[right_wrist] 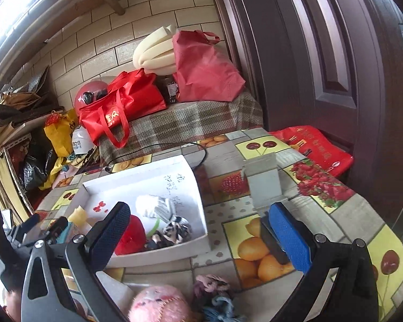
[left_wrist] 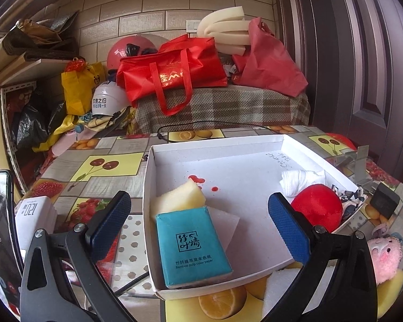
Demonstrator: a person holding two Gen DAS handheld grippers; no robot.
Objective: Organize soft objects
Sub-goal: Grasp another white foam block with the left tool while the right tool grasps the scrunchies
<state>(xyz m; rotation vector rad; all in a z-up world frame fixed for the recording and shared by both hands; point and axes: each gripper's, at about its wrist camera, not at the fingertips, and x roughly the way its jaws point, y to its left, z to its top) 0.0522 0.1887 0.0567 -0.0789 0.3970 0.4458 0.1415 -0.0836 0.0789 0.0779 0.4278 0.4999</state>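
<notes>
Left wrist view: the left gripper [left_wrist: 198,222] has its fingers spread wide, holding nothing, above a white box [left_wrist: 217,145] on the fruit-print table [left_wrist: 104,145]. Inside the box lie a teal tissue pack [left_wrist: 192,247], a yellow sponge [left_wrist: 178,198], a red plush ball [left_wrist: 318,206] and white socks [left_wrist: 302,178].

Right wrist view: the right gripper [right_wrist: 201,233] is also wide and empty. A pink plush toy [right_wrist: 159,307] sits on the table just below it, outside the box [right_wrist: 158,253].

Cluttered home storeroom: helmets [left_wrist: 126,51], shopping bags [left_wrist: 169,72], fruit-print tablecloth [left_wrist: 104,166].
</notes>
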